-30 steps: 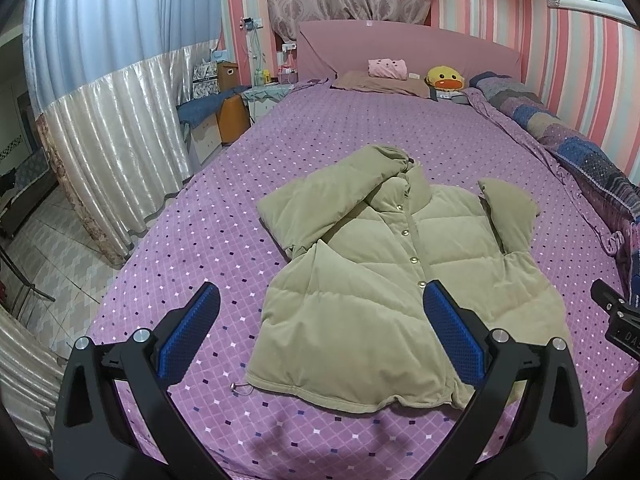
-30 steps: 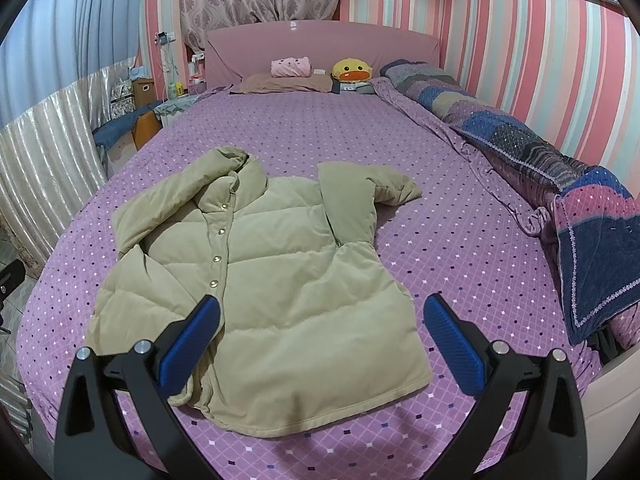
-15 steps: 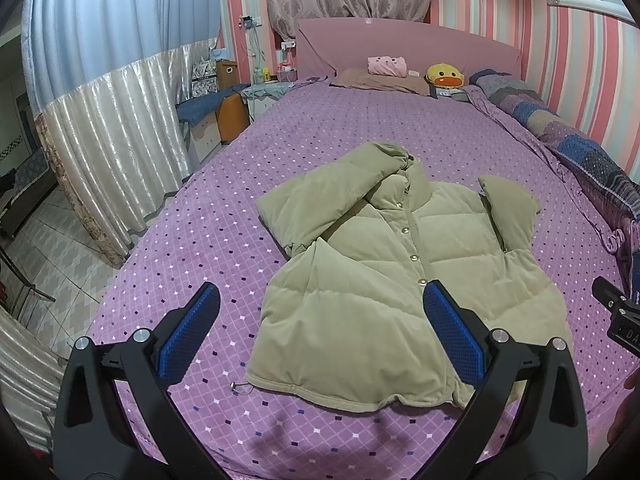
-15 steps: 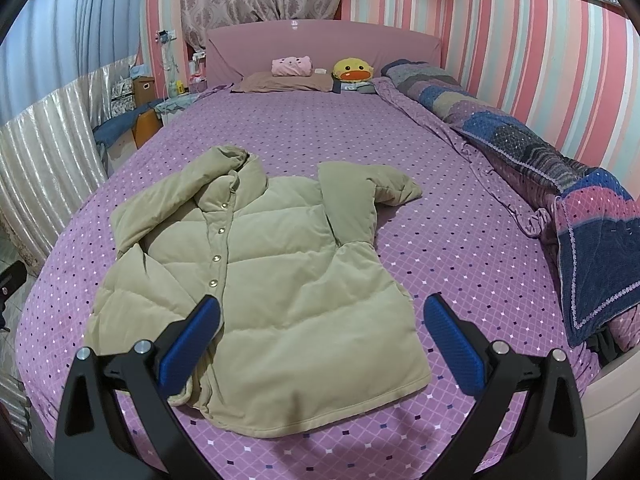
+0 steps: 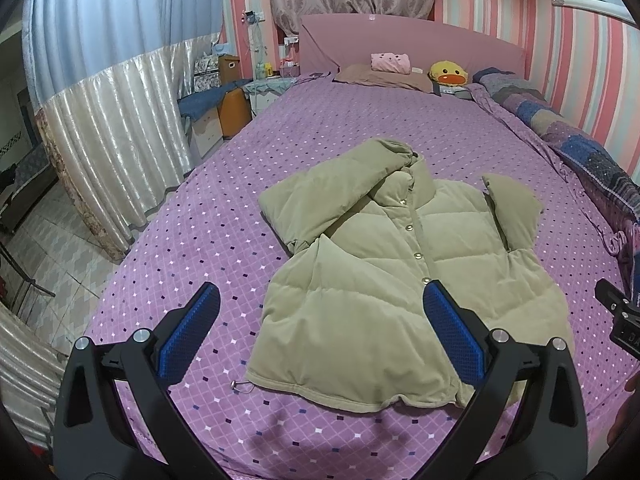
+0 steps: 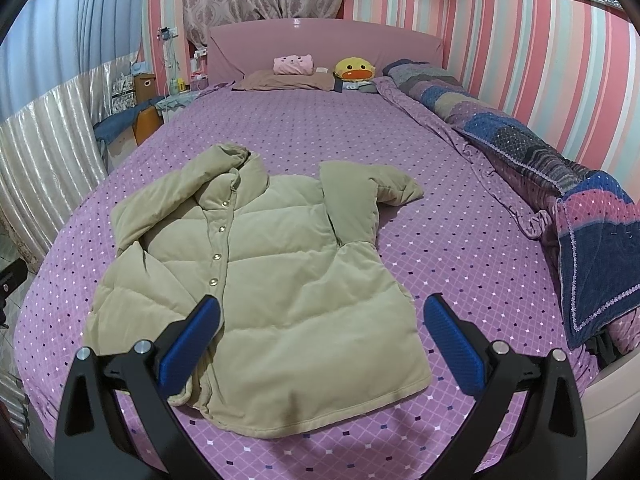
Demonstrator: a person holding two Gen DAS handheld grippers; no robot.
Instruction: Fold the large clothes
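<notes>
A beige puffer jacket (image 5: 404, 276) is lying front-up, snapped shut, on the near half of the purple bedspread (image 5: 224, 236), collar toward the far headboard (image 6: 324, 46). The left gripper (image 5: 318, 330) and right gripper (image 6: 320, 332) are being held above its near hem, jaws released, nothing grasped.

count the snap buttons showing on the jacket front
4 in the right wrist view, in a line down the jacket placket: near the collar, then. More may sit behind the right gripper.
</notes>
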